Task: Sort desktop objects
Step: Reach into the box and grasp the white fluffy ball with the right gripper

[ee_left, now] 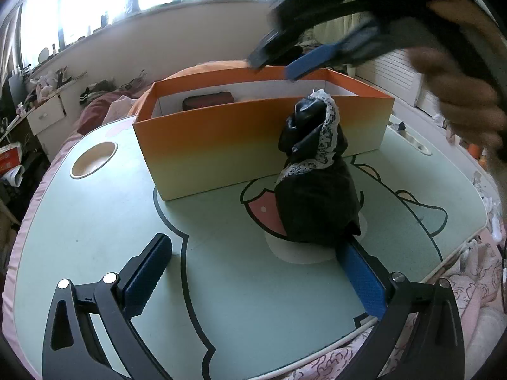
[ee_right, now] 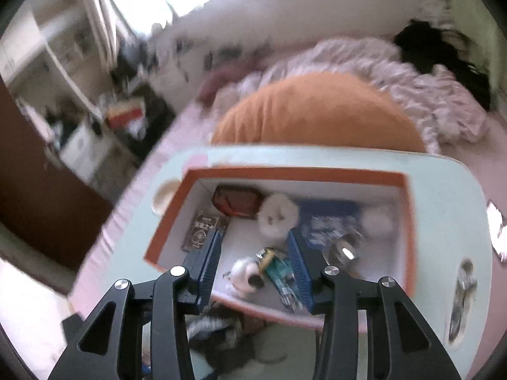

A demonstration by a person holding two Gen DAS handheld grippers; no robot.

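**Black pouch stands on the counter while the right gripper hangs over the box**

On the pale green counter (ee_left: 95, 221), printed with a cartoon outline, stands an orange box (ee_left: 221, 139) with a white inside. Just in front of its near wall sits a black lace-trimmed pouch (ee_left: 317, 196), upright and crumpled, resting on a white round base (ee_left: 294, 253). The left gripper (ee_left: 256, 272) is low over the counter with its jaws spread wide apart and nothing clamped between them; its right blue pad (ee_left: 361, 278) lies just beside the foot of the pouch, while its left pad stands well clear on bare counter.

The right gripper (ee_right: 253, 259) is above the box, pointing down into it. Its jaws stand partly apart, and no object is pinched between the pads; everything seen between them lies on the box floor below. From the left wrist view the same gripper shows blurred at the upper right, over the far rim of the box, with the person's hand (ee_left: 459, 95) around its handle.

Inside the box lie a dark red case (ee_right: 237, 202), a white fluffy ball (ee_right: 279, 215), a blue packet (ee_right: 329, 218), a patterned card (ee_right: 202, 228), a small white figure (ee_right: 244, 275) and a green-and-yellow item (ee_right: 275, 266). Behind the counter is an orange cushion (ee_right: 317, 110) on a bed with rumpled bedding (ee_right: 396, 72).
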